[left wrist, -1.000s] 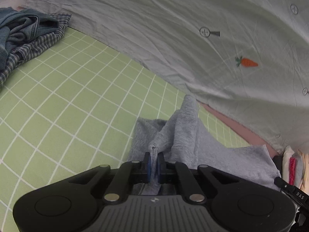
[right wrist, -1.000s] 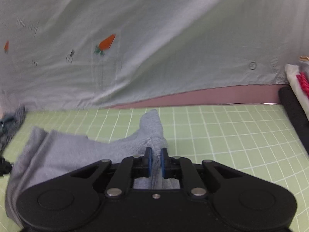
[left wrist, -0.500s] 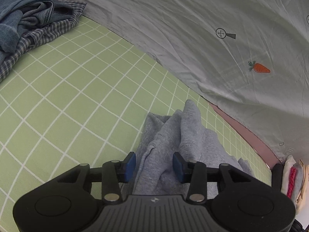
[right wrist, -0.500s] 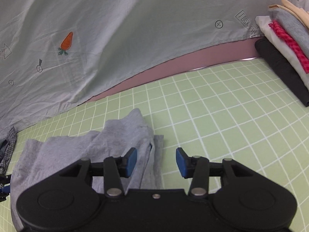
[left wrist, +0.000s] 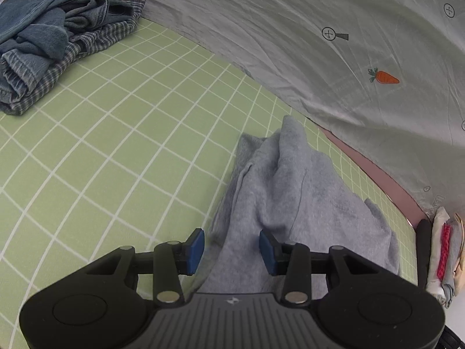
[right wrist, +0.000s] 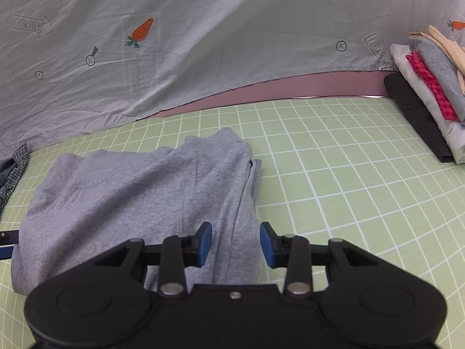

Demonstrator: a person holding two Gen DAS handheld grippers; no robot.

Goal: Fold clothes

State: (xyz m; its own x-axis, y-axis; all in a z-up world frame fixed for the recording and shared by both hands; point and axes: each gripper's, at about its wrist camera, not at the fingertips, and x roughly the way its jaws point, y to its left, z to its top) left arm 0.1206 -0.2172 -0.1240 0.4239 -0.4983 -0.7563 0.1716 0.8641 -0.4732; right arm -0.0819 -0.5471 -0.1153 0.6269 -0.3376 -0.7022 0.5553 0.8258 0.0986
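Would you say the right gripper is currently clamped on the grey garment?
No, the right gripper stands open, its blue pads spread apart above the grey garment, which lies loose on the green grid mat.

A green tabletop (right wrist: 348, 174) with a white grid is the landmark. Along its far edge runs a pink strip (right wrist: 290, 85), and above that hangs a pale grey sheet (right wrist: 232, 29) printed with carrots (right wrist: 142, 30), arrows and small circled crosses.

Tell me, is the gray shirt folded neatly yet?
Not neatly. The gray shirt lies doubled over on the green mat, with a bunched, ridged edge.
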